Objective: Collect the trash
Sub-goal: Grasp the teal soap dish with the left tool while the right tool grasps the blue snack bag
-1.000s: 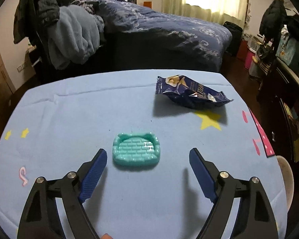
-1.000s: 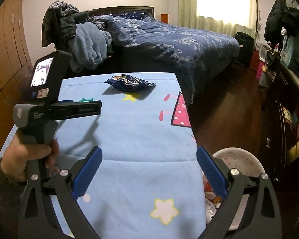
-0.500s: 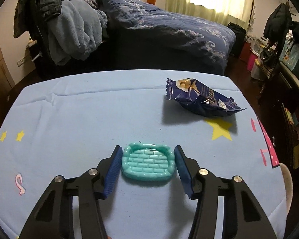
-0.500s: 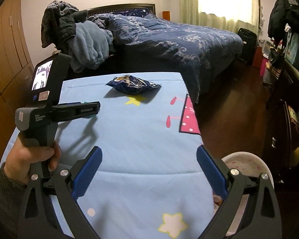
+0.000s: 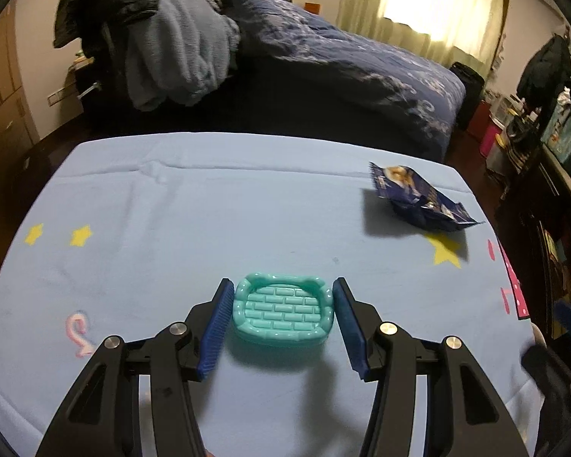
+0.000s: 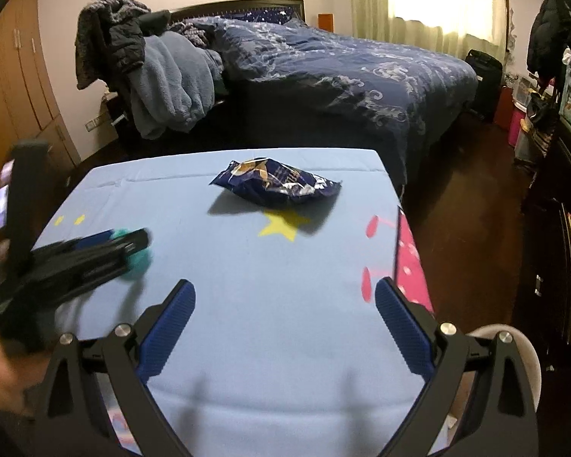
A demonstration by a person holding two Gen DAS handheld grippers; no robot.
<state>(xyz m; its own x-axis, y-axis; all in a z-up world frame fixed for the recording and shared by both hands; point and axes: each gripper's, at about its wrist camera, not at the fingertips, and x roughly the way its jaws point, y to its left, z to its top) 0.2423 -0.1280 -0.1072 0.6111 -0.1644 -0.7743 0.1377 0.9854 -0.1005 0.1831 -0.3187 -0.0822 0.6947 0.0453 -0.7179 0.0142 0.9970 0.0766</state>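
One teal plastic tray [image 5: 283,311], one dark blue snack wrapper [image 5: 418,198] beyond the tray, one white bin [image 6: 529,358] right of the tray, two grippers, two yellow stars [image 5: 59,235] left of the tray

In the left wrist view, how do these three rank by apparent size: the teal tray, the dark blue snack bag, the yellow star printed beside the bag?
1. Teal tray, though it lies nearest the camera, which enlarges it.
2. Snack bag, nearly as big; the real order of these two is unsure.
3. Yellow star, clearly smallest.

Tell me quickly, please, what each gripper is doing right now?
Left gripper: shut on the teal tray.
Right gripper: open, holding nothing, above the blue tablecloth.
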